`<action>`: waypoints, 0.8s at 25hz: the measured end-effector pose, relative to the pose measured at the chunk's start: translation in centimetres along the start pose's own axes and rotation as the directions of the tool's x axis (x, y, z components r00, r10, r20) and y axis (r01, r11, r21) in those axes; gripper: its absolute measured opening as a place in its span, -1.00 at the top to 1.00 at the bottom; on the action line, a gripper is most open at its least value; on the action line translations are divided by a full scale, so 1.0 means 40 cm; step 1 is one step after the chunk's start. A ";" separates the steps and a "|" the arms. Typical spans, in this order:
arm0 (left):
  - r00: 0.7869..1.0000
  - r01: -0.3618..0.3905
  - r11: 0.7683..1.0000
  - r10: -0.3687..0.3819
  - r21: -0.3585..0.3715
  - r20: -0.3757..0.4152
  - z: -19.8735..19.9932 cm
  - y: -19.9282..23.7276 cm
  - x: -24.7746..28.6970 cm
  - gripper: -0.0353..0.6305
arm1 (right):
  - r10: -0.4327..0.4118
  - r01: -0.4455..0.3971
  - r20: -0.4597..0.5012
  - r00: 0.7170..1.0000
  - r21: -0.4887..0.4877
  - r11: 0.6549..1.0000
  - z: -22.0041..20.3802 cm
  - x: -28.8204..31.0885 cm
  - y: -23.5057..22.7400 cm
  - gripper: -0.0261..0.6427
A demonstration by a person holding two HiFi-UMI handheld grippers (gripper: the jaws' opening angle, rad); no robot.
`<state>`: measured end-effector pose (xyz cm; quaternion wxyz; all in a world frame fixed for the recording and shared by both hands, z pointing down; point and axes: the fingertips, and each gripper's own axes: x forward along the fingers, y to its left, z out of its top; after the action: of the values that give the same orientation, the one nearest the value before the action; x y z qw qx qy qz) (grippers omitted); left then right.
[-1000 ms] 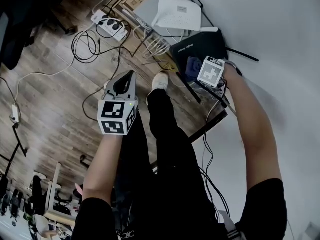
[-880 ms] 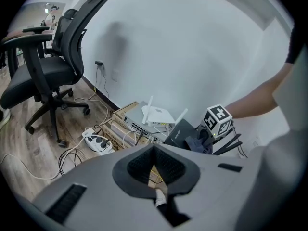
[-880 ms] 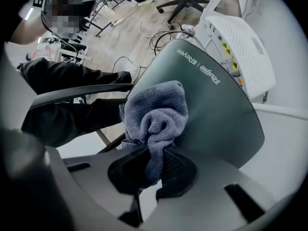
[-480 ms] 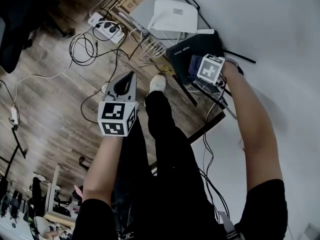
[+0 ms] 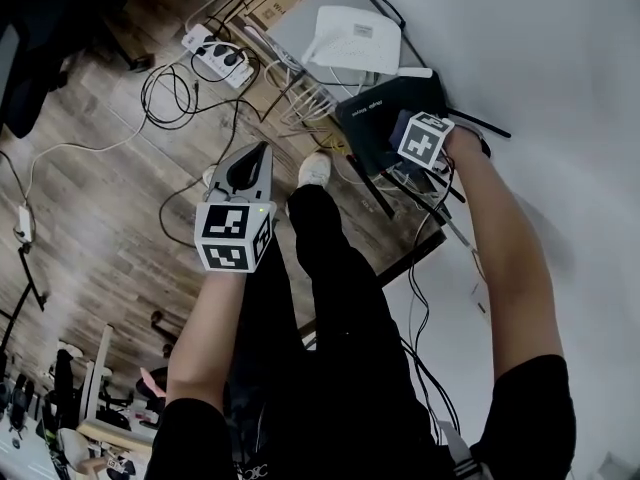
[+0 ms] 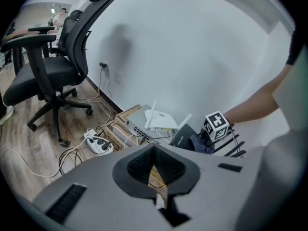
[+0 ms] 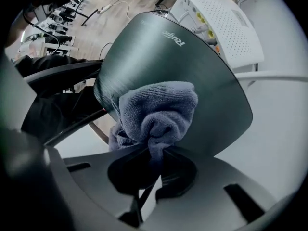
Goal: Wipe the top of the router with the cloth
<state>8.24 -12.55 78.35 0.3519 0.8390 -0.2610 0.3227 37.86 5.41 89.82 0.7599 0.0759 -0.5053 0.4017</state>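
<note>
Right gripper view: wiping step, the right gripper [image 7: 155, 153] jaws pinching the cloth [image 7: 159, 110] against the black router [image 7: 197, 61] top.
Next likely calls for a sweep across it; left gripper [image 6: 155, 154] jaws pressed together, empty.

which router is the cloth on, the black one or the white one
The black router: the cloth in the right gripper rests on its dark top. The white router sits behind it, untouched.
</note>
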 end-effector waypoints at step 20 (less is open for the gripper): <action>0.997 0.056 0.998 -0.054 0.033 -0.062 -0.048 -0.065 0.054 0.91 | -0.460 0.454 0.013 0.888 0.141 0.880 -0.012 -0.044 -0.221 0.89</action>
<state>10.70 -9.96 79.87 0.3537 0.8416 -0.2214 0.3430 43.99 -1.17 90.72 0.8144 0.2531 -0.4626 0.2422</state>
